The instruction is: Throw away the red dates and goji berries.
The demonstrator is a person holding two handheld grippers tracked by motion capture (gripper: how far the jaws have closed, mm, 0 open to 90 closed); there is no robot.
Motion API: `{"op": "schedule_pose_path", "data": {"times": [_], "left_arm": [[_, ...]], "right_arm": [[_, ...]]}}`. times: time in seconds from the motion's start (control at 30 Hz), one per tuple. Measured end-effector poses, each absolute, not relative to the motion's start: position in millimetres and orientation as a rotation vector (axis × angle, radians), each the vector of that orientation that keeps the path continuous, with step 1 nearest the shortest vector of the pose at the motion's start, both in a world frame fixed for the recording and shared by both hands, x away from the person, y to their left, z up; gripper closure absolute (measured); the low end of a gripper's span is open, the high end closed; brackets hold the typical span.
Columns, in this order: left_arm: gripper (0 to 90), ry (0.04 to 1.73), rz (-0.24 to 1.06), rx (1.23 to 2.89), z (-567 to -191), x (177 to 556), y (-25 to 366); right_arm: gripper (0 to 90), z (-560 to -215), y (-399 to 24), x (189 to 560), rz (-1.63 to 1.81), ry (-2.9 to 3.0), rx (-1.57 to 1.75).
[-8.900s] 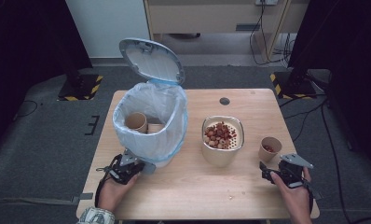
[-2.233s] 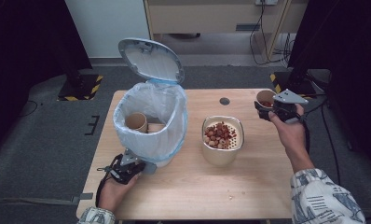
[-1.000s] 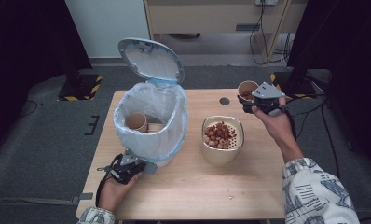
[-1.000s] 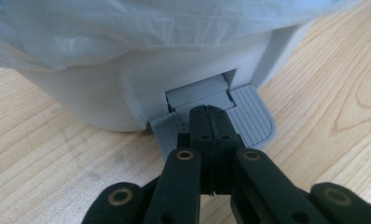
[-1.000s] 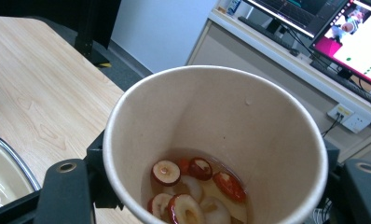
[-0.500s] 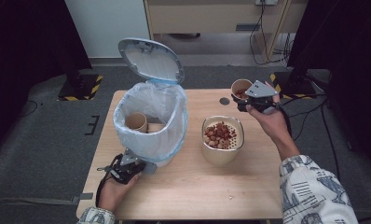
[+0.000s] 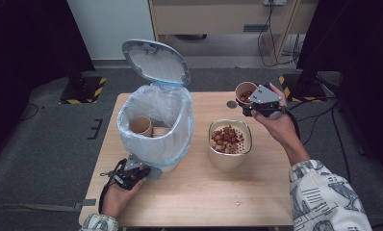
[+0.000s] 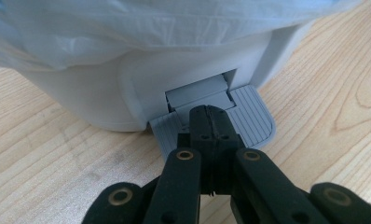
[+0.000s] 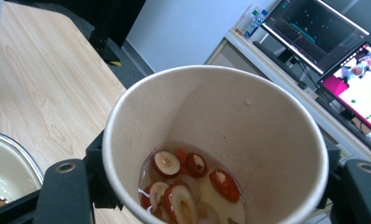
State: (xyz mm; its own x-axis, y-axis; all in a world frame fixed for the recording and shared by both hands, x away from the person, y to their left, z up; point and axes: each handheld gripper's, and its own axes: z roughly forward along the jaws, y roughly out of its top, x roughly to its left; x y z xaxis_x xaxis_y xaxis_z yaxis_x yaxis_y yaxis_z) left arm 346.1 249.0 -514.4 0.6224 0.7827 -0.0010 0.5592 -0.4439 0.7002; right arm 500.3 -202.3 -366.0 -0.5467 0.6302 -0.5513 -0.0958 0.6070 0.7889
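A white pedal bin (image 7: 153, 125) lined with a pale blue bag stands on the wooden table (image 7: 194, 192), its lid (image 7: 156, 61) raised. A paper cup (image 7: 140, 126) lies inside the bin. My left gripper (image 7: 132, 171) is shut with its tips (image 8: 210, 122) pressing on the grey pedal (image 8: 249, 116). My right gripper (image 7: 251, 98) is shut on a paper cup (image 7: 245, 91) and holds it upright in the air over the table's far right. That cup (image 9: 249, 107) contains red date slices (image 9: 188, 186) in liquid. The black fingers (image 9: 65, 186) clasp its sides.
A cream bowl (image 7: 229, 144) with a strainer insert full of reddish-brown fruit sits right of the bin, below the held cup. A small dark disc (image 7: 232, 104) lies on the table near the far edge. Monitors and a cabinet stand beyond the table.
My right gripper has carried the cup up off the table's right side and then leftward along the far edge. The left gripper stays on the pedal and the lid stays up.
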Motion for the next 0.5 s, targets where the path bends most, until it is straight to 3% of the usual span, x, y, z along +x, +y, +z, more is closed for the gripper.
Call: {"op": "schedule_pose_path", "data": {"times": [0.5], "left_arm": [[90.0, 1.048, 0.428, 2.171, -514.2, 346.1, 248.7]], "right_arm": [[28.0, -365.2, -200.4, 492.3, 0.963, 1.924, 0.35]]}}
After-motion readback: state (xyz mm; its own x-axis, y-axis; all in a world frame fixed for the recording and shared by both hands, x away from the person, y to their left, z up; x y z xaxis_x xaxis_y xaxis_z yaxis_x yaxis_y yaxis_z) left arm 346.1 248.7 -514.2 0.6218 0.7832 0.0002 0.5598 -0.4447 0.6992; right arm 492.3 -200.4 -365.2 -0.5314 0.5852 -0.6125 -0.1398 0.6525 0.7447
